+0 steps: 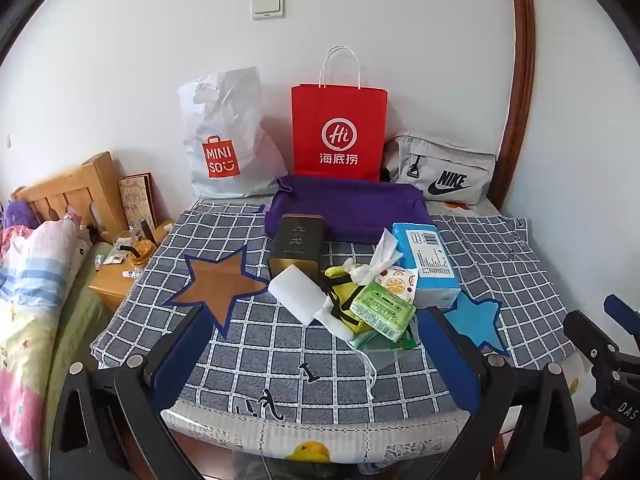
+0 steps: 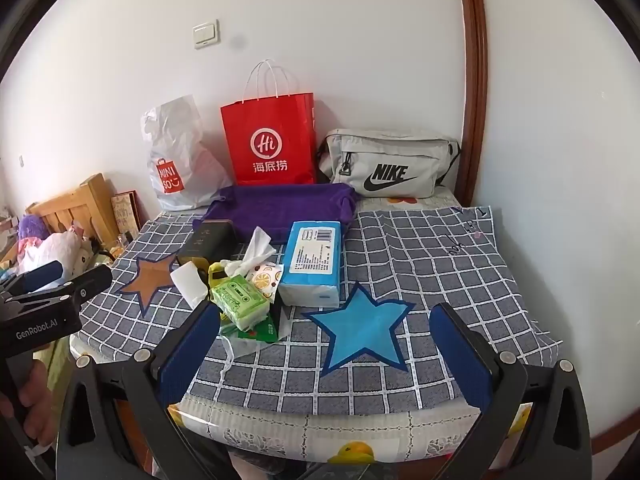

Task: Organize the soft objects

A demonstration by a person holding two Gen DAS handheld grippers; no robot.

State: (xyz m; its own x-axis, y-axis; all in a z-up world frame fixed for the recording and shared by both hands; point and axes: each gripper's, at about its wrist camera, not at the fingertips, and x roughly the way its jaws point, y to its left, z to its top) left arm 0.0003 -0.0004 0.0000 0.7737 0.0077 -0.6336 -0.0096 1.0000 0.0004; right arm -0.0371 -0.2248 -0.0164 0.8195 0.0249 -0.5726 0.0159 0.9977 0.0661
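Observation:
A pile of small items lies mid-table: a blue tissue pack (image 1: 426,266) (image 2: 314,262), a green cassette-print pack (image 1: 382,310) (image 2: 240,298), a white sponge block (image 1: 298,294) (image 2: 189,282), a dark tin (image 1: 298,246) (image 2: 208,242) and a yellow pouch (image 1: 344,294). A purple cloth tray (image 1: 348,206) (image 2: 280,210) lies behind them. My left gripper (image 1: 316,350) is open and empty in front of the pile. My right gripper (image 2: 326,354) is open and empty over the blue star (image 2: 362,326).
A Miniso plastic bag (image 1: 226,140), a red paper bag (image 1: 340,132) and a grey Nike bag (image 1: 442,170) stand along the back wall. An orange star (image 1: 216,282) marks the checked cloth at left. A bed and nightstand (image 1: 116,276) are further left.

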